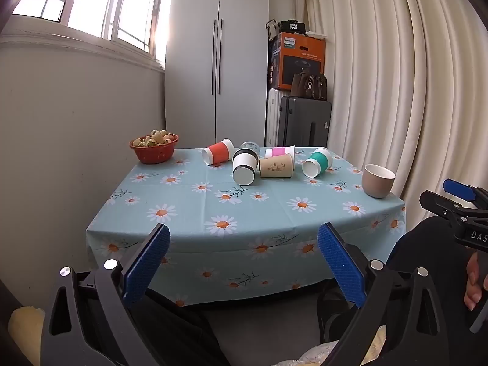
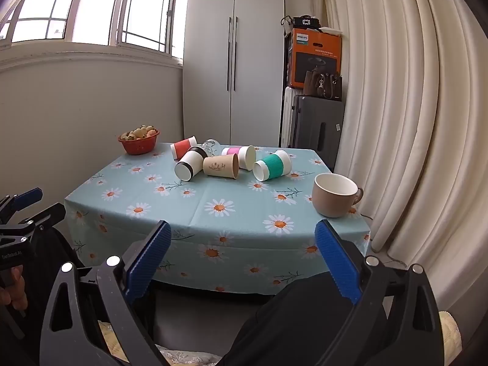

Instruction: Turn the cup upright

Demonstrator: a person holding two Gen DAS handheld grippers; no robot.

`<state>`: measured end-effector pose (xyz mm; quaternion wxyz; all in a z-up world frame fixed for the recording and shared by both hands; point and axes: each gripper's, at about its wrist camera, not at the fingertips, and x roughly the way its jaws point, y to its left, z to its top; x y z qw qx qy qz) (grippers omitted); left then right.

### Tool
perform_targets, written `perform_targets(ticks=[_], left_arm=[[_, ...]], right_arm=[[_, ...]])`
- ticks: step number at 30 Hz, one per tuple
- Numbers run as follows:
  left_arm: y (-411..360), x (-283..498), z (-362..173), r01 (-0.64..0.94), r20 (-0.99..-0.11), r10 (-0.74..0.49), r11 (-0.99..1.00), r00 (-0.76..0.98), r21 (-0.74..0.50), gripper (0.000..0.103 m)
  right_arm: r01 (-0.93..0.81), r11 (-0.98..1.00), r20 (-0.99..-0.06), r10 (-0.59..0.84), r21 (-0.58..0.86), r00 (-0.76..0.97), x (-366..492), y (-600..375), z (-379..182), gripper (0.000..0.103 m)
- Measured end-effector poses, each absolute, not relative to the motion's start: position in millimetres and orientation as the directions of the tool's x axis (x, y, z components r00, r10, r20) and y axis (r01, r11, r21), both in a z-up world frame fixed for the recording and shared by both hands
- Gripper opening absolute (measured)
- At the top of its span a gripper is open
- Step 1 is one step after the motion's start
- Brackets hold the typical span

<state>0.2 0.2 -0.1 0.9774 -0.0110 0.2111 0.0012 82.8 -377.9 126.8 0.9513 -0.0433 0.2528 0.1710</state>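
six cups are lying on their sides in a loose cluster toward the far middle of the desk [image 1: 189, 201], which is wearing a light blue daisy-print cloth. the orange-sleeved cup [image 1: 217, 152] is sitting at the far left of the group, with a clear glass [image 1: 250, 145] showing just behind the black-banded white cup [image 1: 243, 166]. the brown paper cup [image 1: 276, 167] is lying touching or just beside that white cup, the pink-sleeved cup [image 1: 280, 152] is lying right behind it, and the green-sleeved cup [image 1: 317, 162] is resting to the right, its mouth facing the viewer. one beige mug [image 2: 335, 194] is already standing upright near the desk's right edge, well apart from the cluster. a red bowl [image 1: 154, 149] of small items is occupying the far left corner. the left gripper [image 1: 243, 254] is hovering short of the desk's near edge, jaws standing wide apart and holding nothing. the right gripper [image 2: 242, 251] is hovering likewise, jaws spread and gripping nothing.
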Motion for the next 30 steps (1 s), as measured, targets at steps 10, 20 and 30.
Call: perform_targets(ticks=[10,20,30], left_arm=[[0.0,-0.1,0.2,-0.008,-0.413,0.0,1.0,0.911,-0.019,0.095],[0.5,0.3,-0.2,-0.008,-0.413,0.0,1.0,0.911,-0.02,0.095],[1.6,0.9,0.1,-0.01,-0.414,0.0,1.0,0.91,-0.022,0.095]], right_arm=[[-0.346,0.938,-0.494,0.302,0.002,0.815,82.8,-378.2,124.8,0.094],[-0.345,0.938,-0.498,0.298,-0.002,0.814,82.9,-378.3,123.0,0.094],[-0.348,0.937,-0.498,0.301,-0.002,0.813,82.9,-377.7,121.8,0.094]])
